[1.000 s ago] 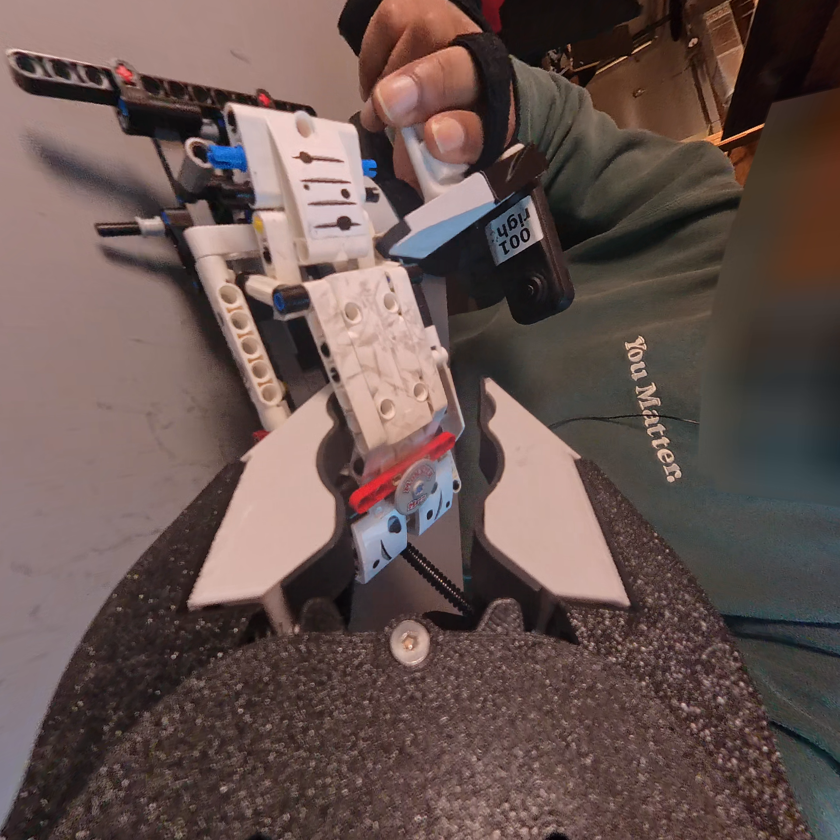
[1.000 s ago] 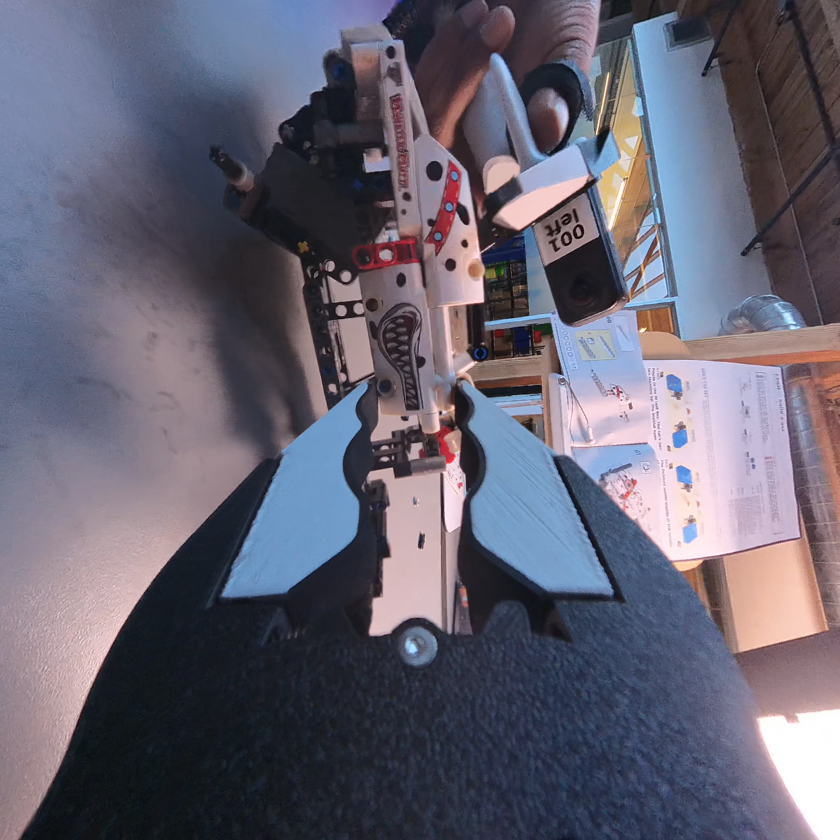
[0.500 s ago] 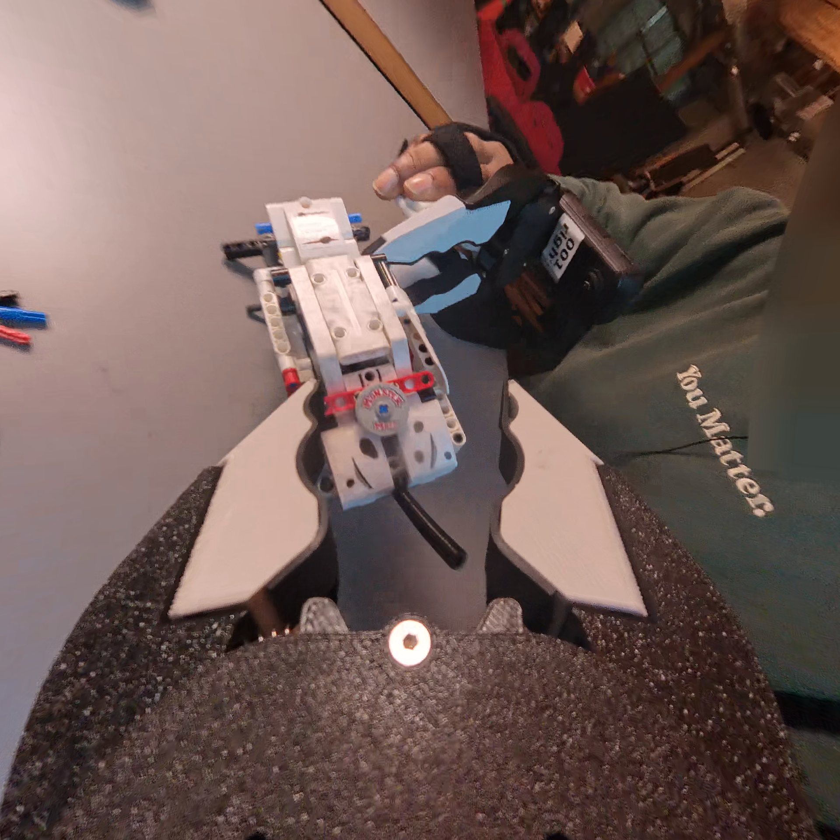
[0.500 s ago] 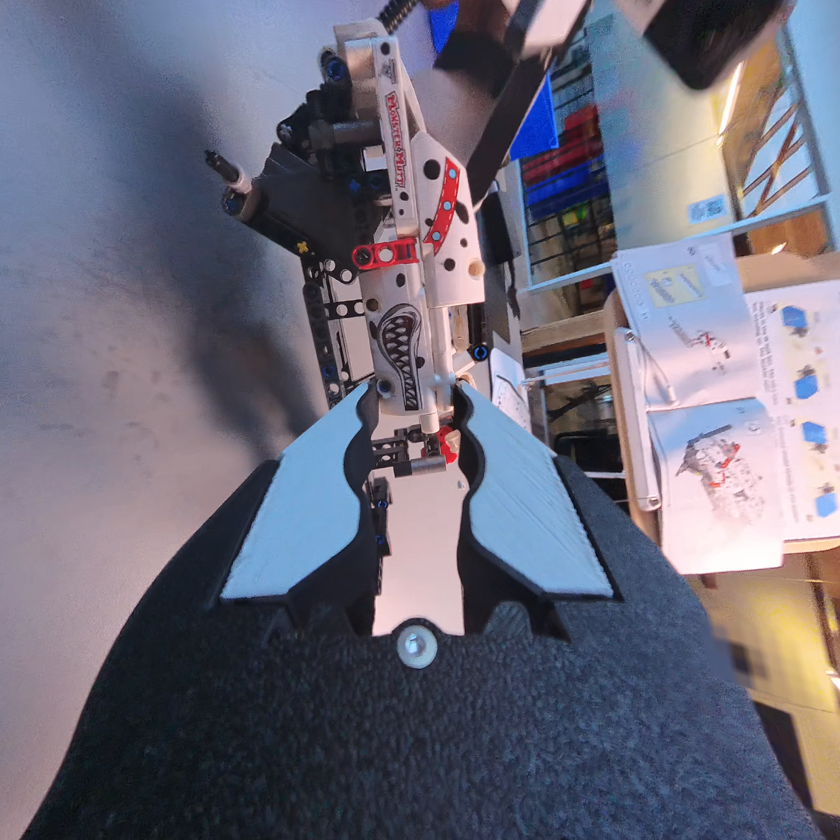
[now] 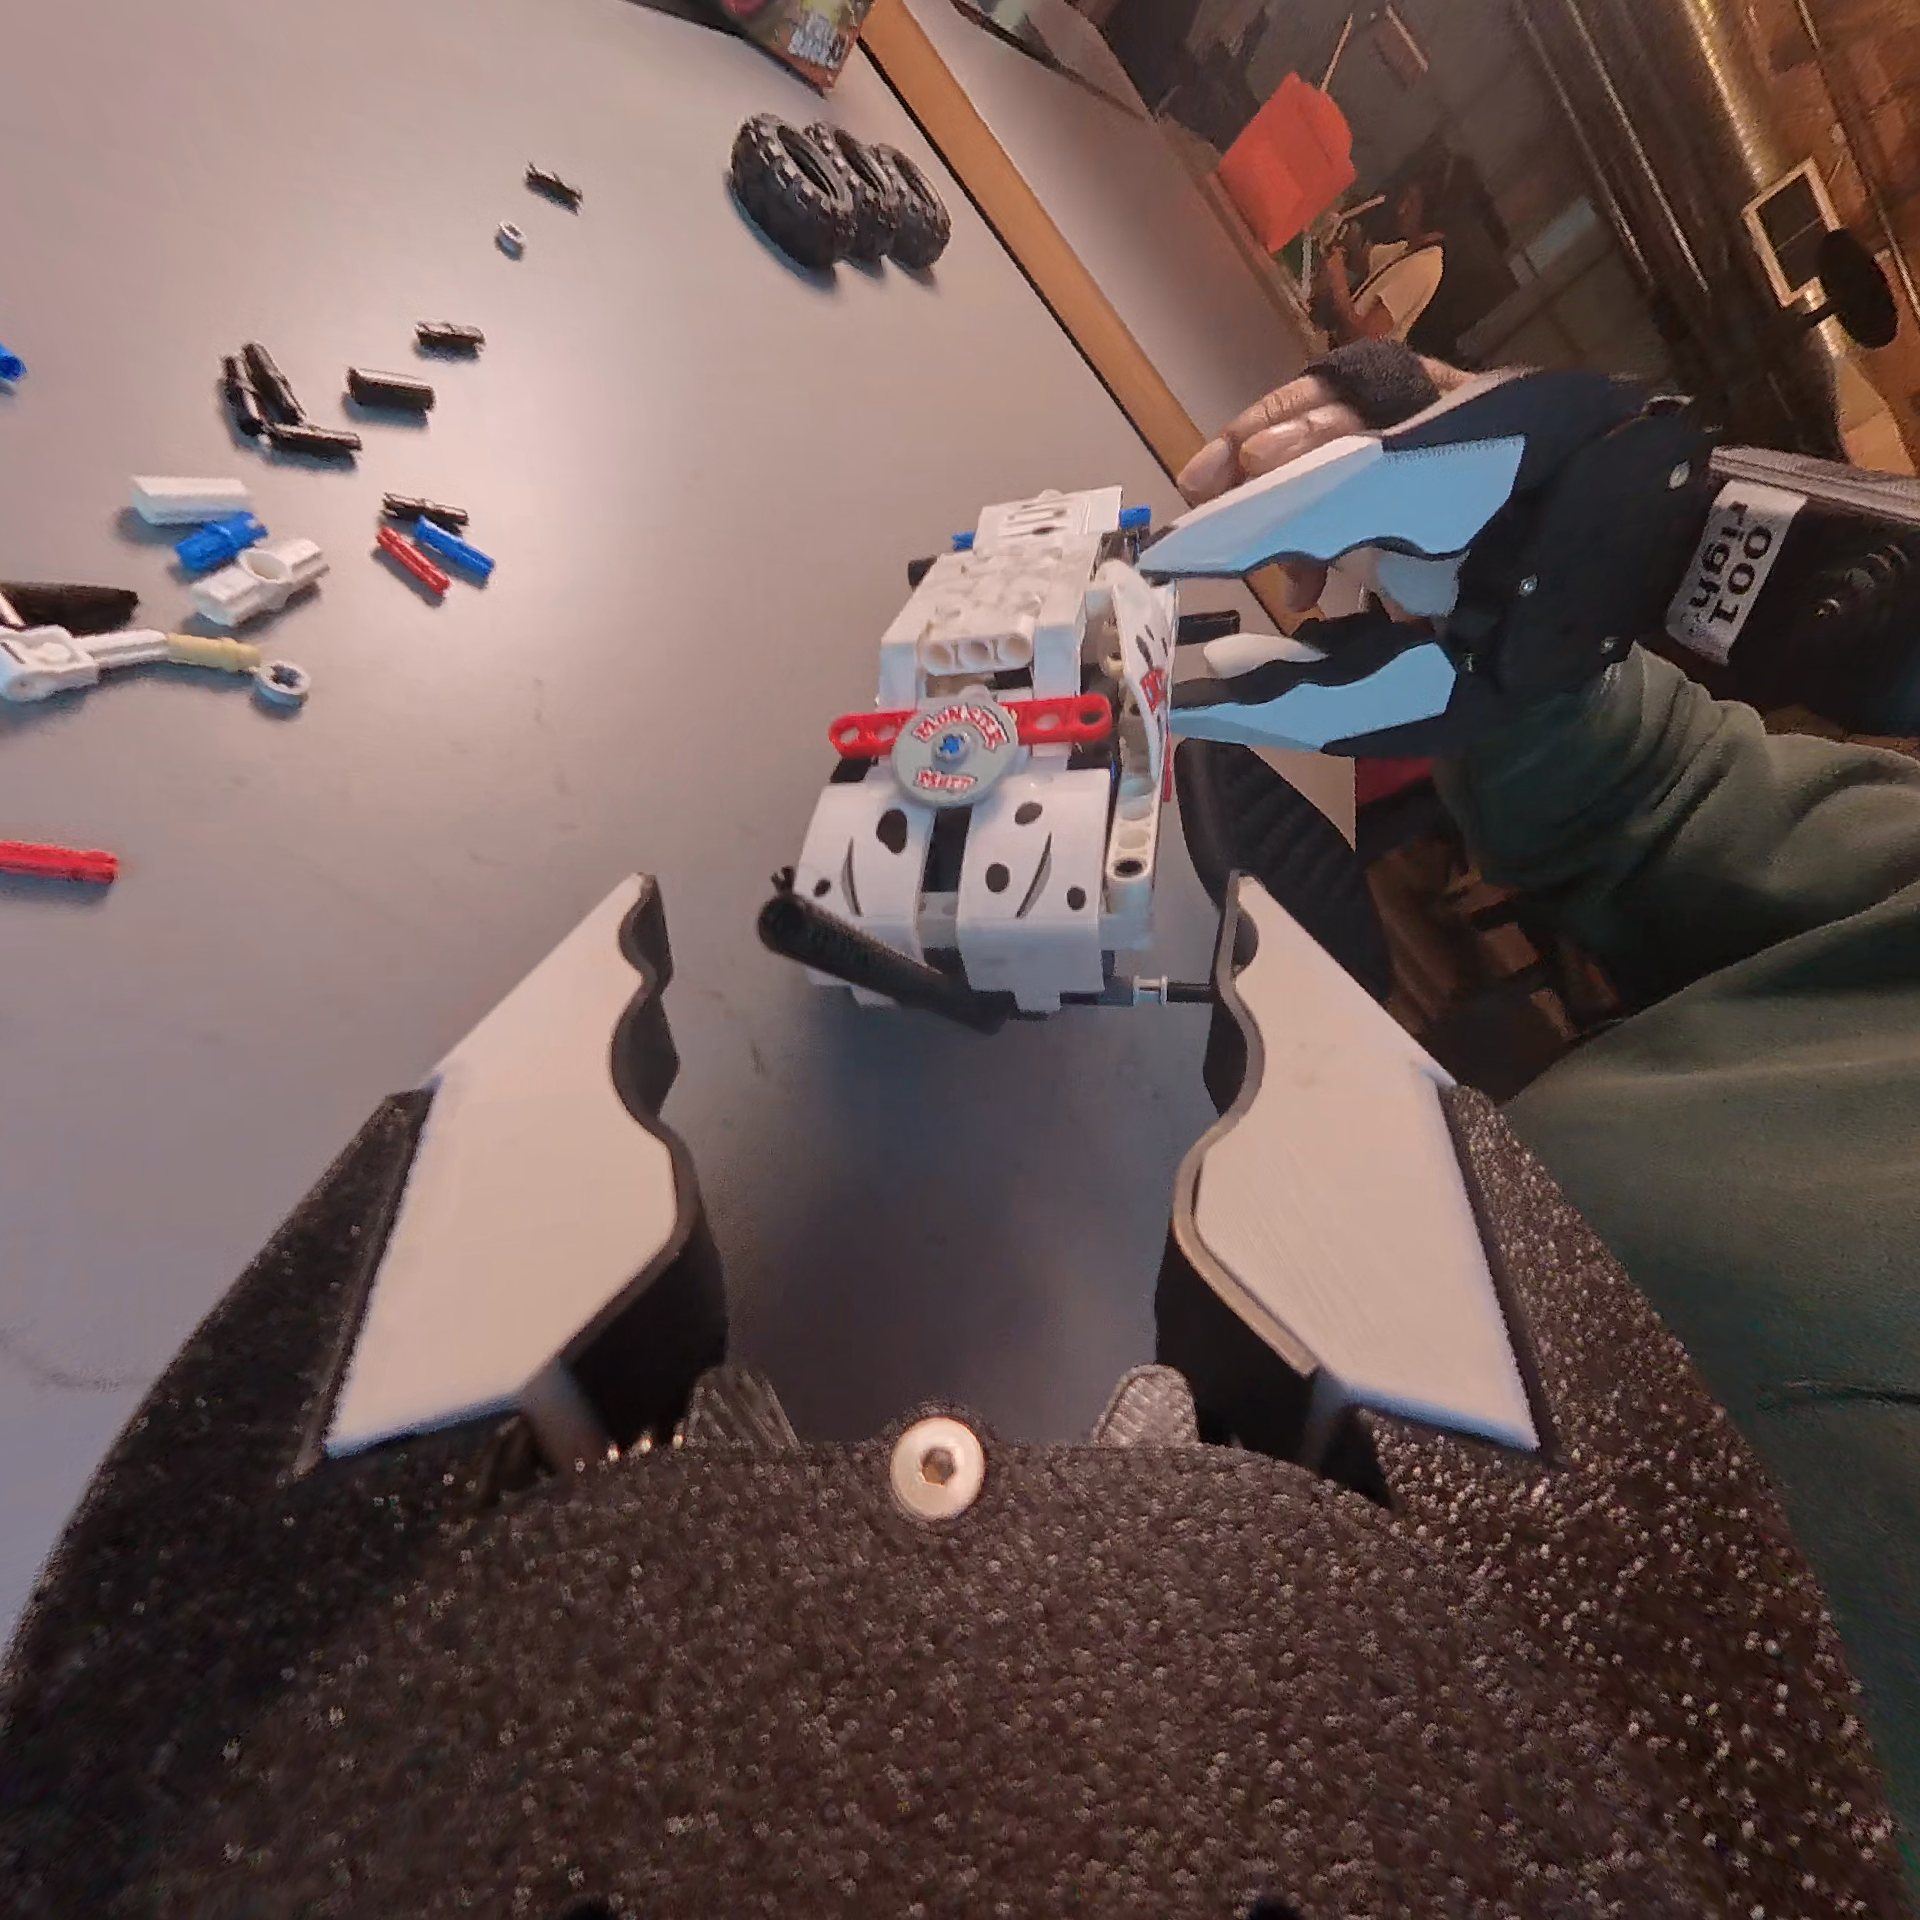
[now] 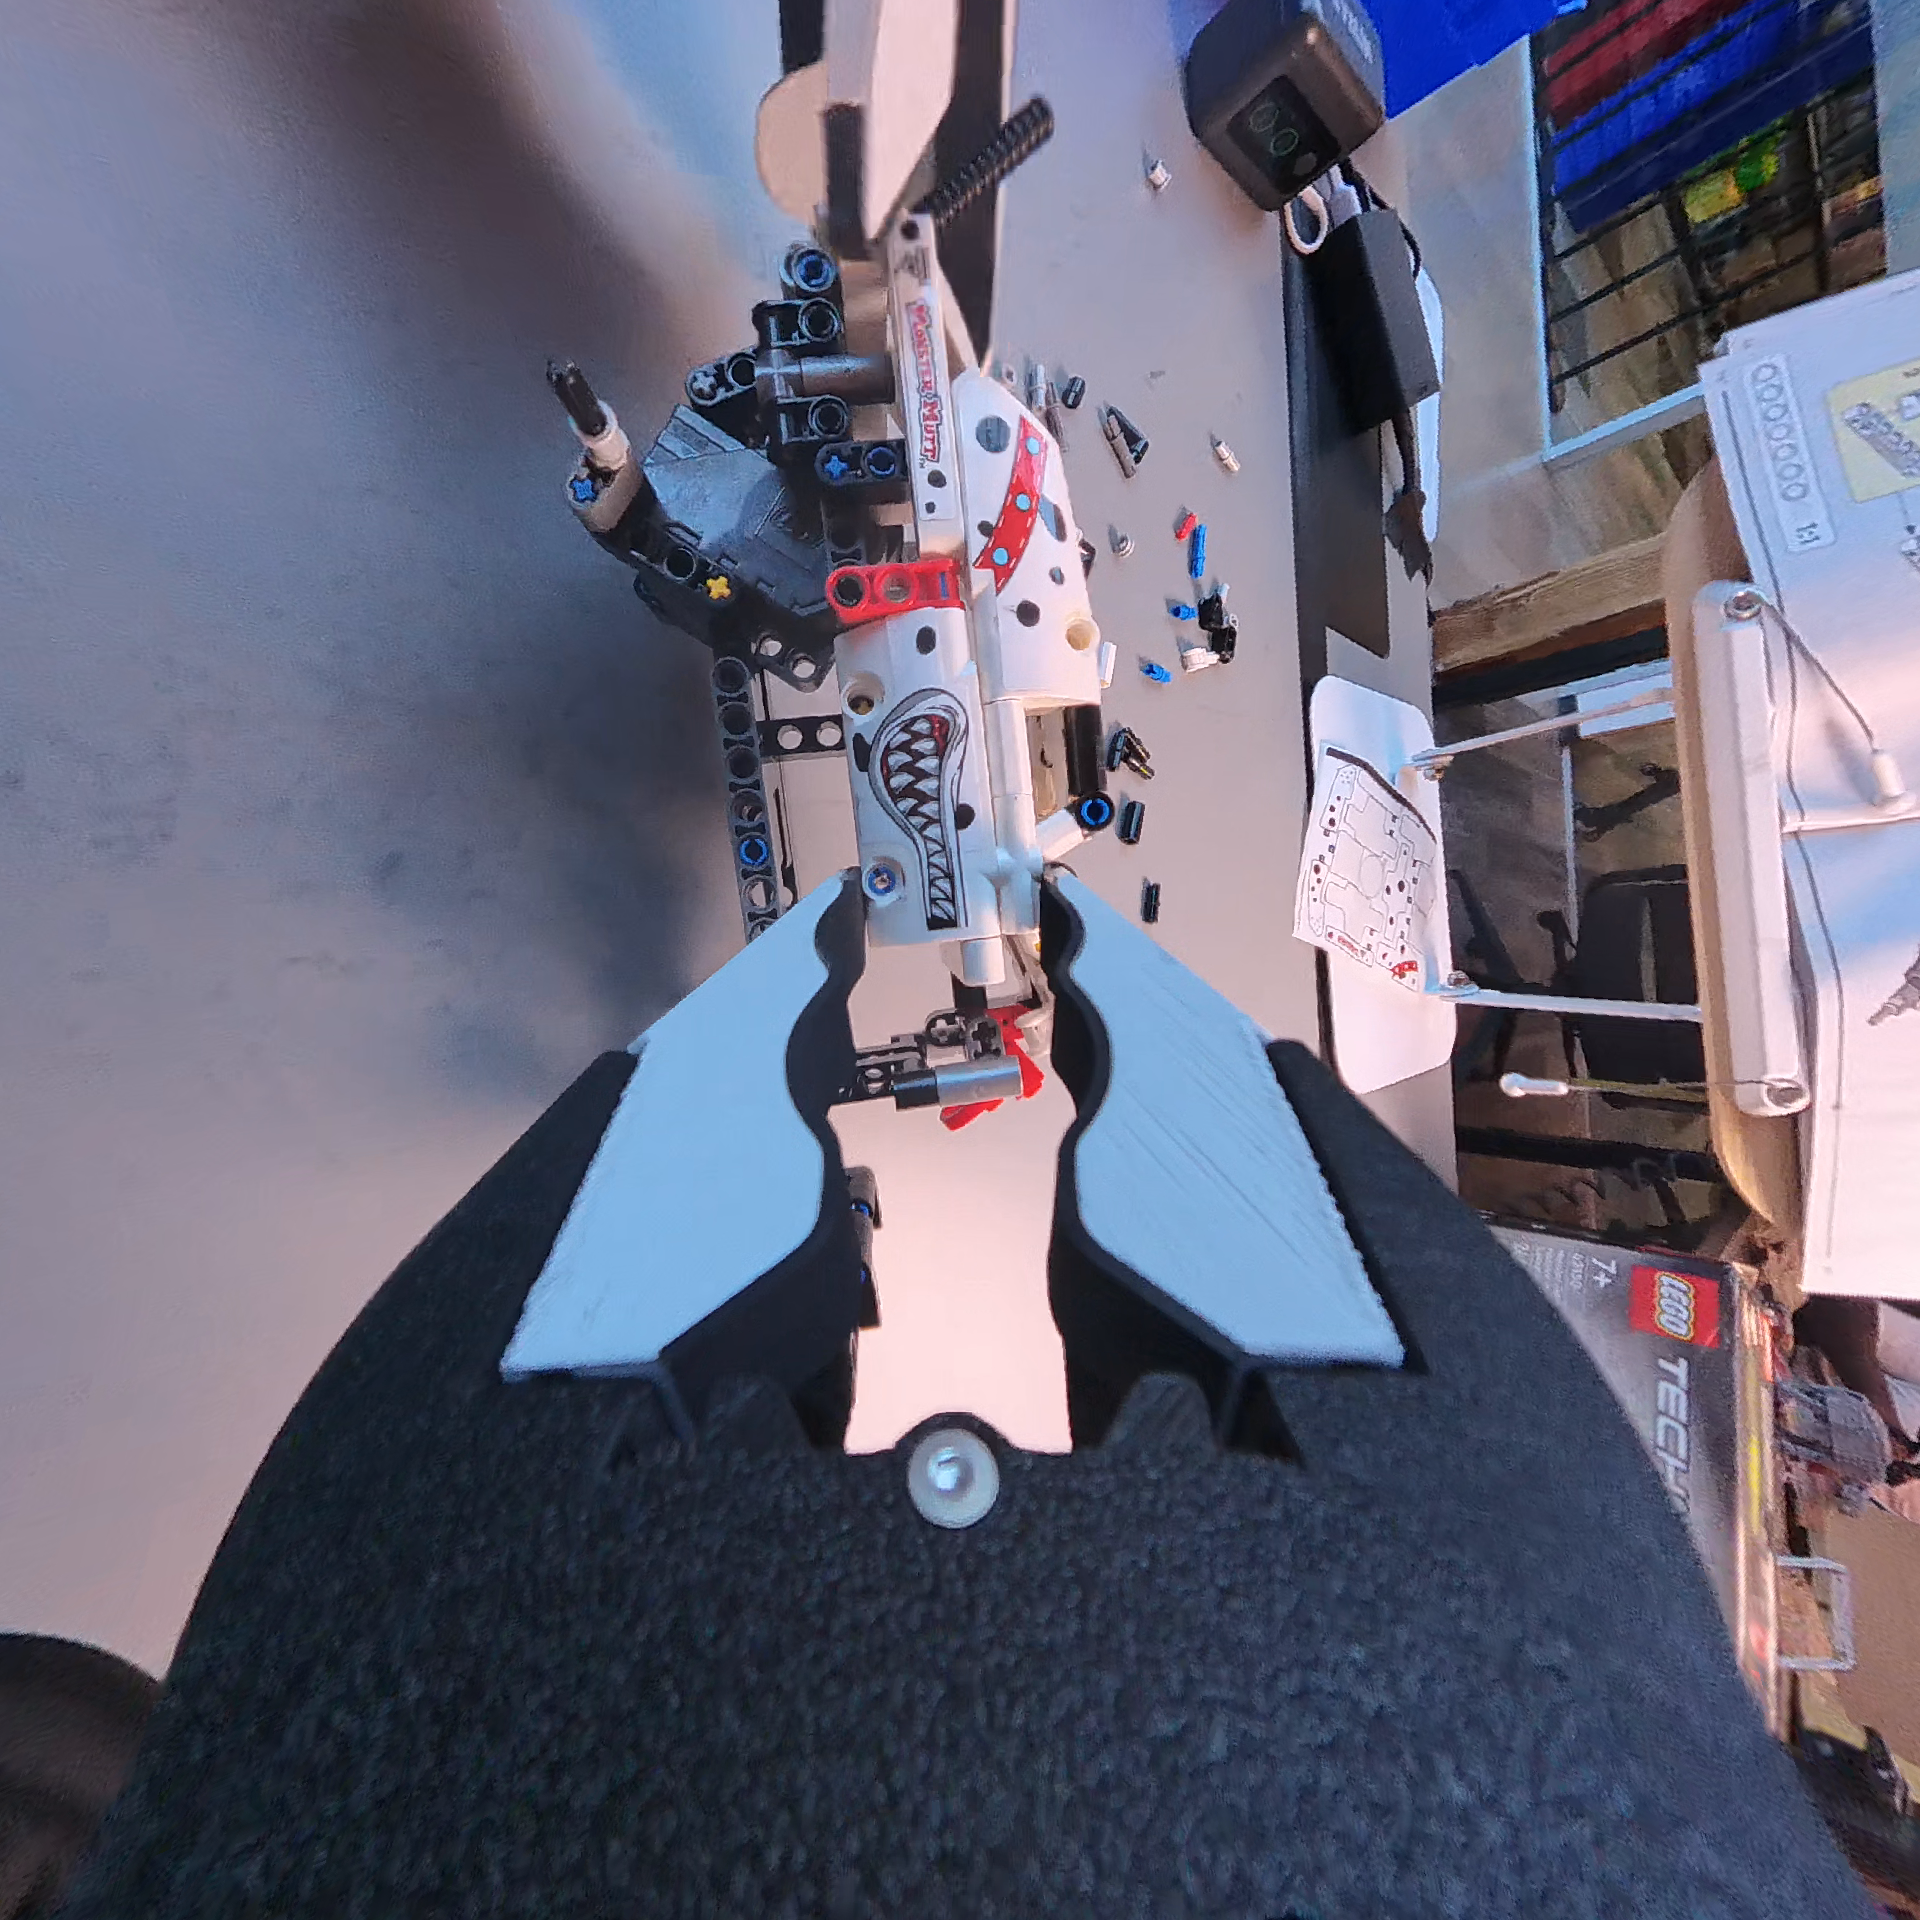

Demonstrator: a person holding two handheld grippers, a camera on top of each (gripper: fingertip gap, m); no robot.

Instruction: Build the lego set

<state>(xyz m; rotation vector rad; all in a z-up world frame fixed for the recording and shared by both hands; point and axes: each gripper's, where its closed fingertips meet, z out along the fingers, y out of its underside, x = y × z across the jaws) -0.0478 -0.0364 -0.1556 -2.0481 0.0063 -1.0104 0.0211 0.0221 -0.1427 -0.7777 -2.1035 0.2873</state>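
The white lego truck model (image 5: 987, 821), with black spots, a red beam and a round grey badge, is low over the grey table (image 5: 520, 831); I cannot tell whether it touches. My left gripper (image 5: 940, 914) is open wide and empty, its tips just short of the model's front. My right gripper (image 5: 1158, 639) comes in from the right and is shut on the model's side. In the right wrist view the right gripper (image 6: 948, 894) clamps the model (image 6: 935, 623) at its shark-mouth panel. One left finger (image 6: 883, 104) shows beyond it.
Loose white, blue, black and red pieces (image 5: 270, 561) lie on the table's left, and a red axle (image 5: 52, 862). Several black tyres (image 5: 842, 208) lie far back near the table edge. A sticker sheet (image 6: 1371, 883), instruction booklet (image 6: 1829, 831), lego box (image 6: 1683, 1382) and black device (image 6: 1288, 114) are nearby. Tip to tip, the grippers are about 11 centimeters apart. My left gripper is the nearer one to the red axle (image 5: 52, 862): about 9 centimeters, against 20 centimeters.
My left gripper has let go of the model, opened wide and drawn back. The right gripper kept its hold and the model came down flat toward the table.
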